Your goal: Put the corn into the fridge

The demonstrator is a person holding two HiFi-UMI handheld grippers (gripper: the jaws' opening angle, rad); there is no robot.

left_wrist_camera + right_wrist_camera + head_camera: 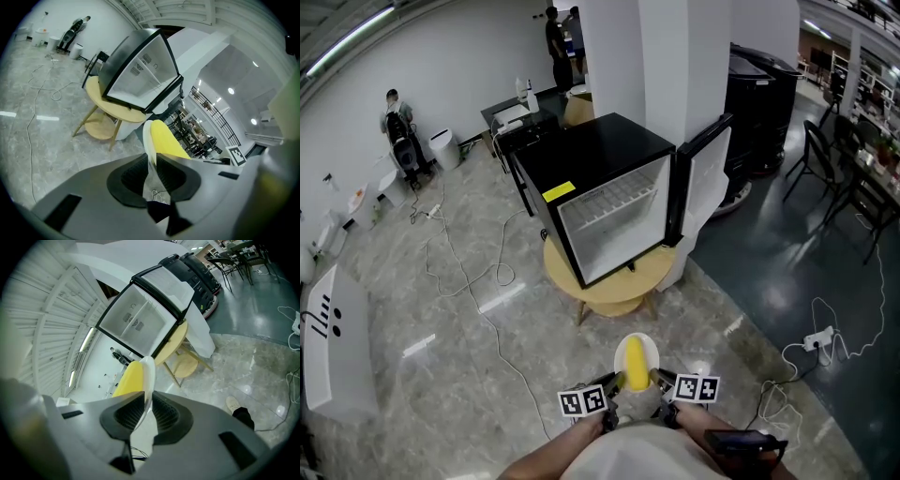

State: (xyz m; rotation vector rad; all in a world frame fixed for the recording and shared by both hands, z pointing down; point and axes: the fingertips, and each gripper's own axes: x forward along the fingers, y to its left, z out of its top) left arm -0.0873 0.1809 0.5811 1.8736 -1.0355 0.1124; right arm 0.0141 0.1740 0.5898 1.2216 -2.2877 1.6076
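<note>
A yellow corn cob (633,364) lies on a small white plate (648,344) held low in front of me. My left gripper (614,382) is shut on the plate's left rim and my right gripper (659,380) on its right rim. In the left gripper view the plate edge (147,140) stands between the pads with the corn (166,140) beside it. The right gripper view shows the same plate (149,373) and corn (129,378). Ahead, the black mini fridge (600,178) stands on a round yellow table (609,286), its door (708,183) swung open to the right and its white inside bare.
Cables (455,272) trail over the marble floor at left, and a power strip (818,339) lies at right. Black chairs (830,178) stand at far right. A white unit (333,337) is at the left edge. People stand at the back wall.
</note>
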